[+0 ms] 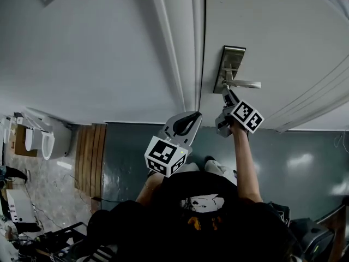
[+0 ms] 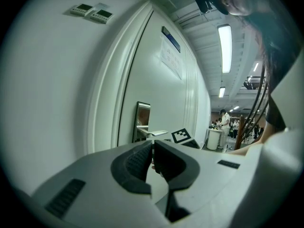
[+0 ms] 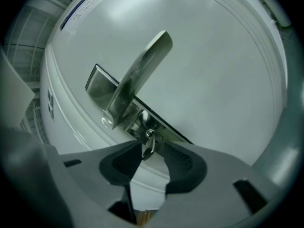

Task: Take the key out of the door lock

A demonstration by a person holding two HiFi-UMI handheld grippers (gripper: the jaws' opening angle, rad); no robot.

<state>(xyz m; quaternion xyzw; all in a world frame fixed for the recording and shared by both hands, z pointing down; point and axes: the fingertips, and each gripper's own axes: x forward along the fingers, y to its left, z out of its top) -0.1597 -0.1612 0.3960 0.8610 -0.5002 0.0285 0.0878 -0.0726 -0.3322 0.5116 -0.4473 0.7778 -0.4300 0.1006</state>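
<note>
The right hand-held gripper (image 3: 151, 152) has its dark ribbed pads drawn in on a small silver metal key (image 3: 148, 142). As far as the right gripper view shows, they pinch its flat head. The key carries a thin wire ring at its top and still sits in the lock, just under the root of the brushed-steel lever handle (image 3: 142, 70). That handle springs from a tall rectangular steel lock plate (image 3: 97, 84) set near the edge of the smooth white door (image 3: 218, 80).

In the head view this gripper reaches up to the plate from below, on a bare forearm. The left hand-held gripper (image 2: 153, 156) hangs lower and well apart from the door. Its jaws are pressed together on nothing and it takes no part in the work.

The likely trouble is the pull itself. The pads seem to catch only the outer part of the key's head, so a firm tug could let smooth metal slide out of rubber. If the key is not turned to its release position, or the pull runs off the line of the keyway, the blade will probably bind. The lever sits just above the jaws, so lifting while withdrawing could knock the gripper against it.
</note>
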